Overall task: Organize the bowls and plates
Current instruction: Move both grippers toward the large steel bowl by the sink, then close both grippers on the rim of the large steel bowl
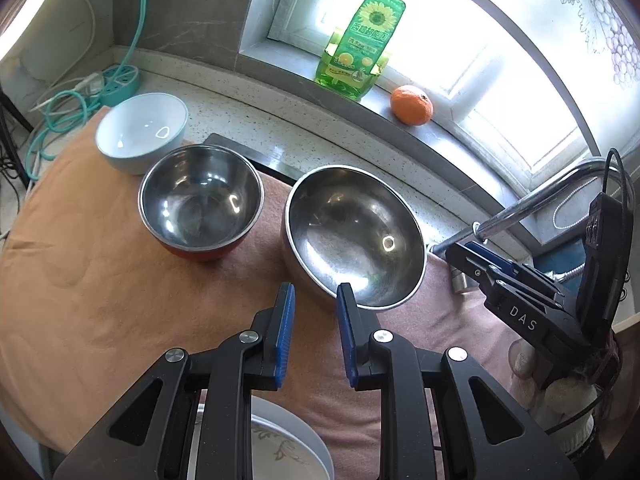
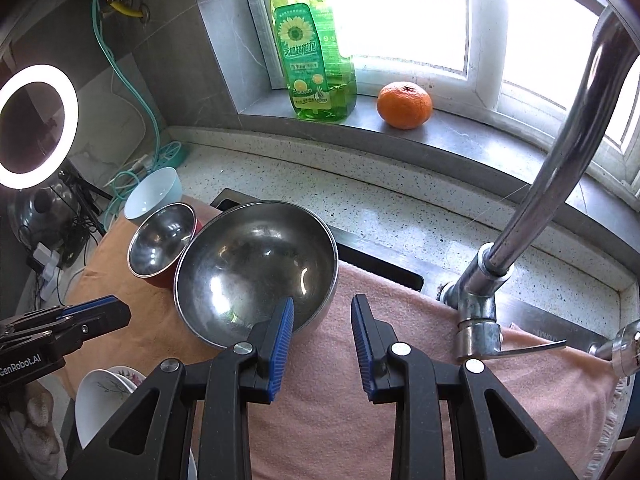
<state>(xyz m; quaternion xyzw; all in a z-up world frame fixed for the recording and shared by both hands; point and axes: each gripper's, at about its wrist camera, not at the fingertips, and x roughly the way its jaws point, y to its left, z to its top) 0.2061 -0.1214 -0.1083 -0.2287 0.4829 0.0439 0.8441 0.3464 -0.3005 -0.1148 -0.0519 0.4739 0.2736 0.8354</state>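
daylight floods through a window above a grey sill holding a green detergent bottle and an orange. speckled stone bench, grey wall tiles, a chrome faucet, a glowing ring light at left.

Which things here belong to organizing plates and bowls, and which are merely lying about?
Belonging to the job: large steel bowl, red-sided steel bowl, pale blue bowl, floral plate.

Lying about: green detergent bottle, orange, faucet, teal power strip.
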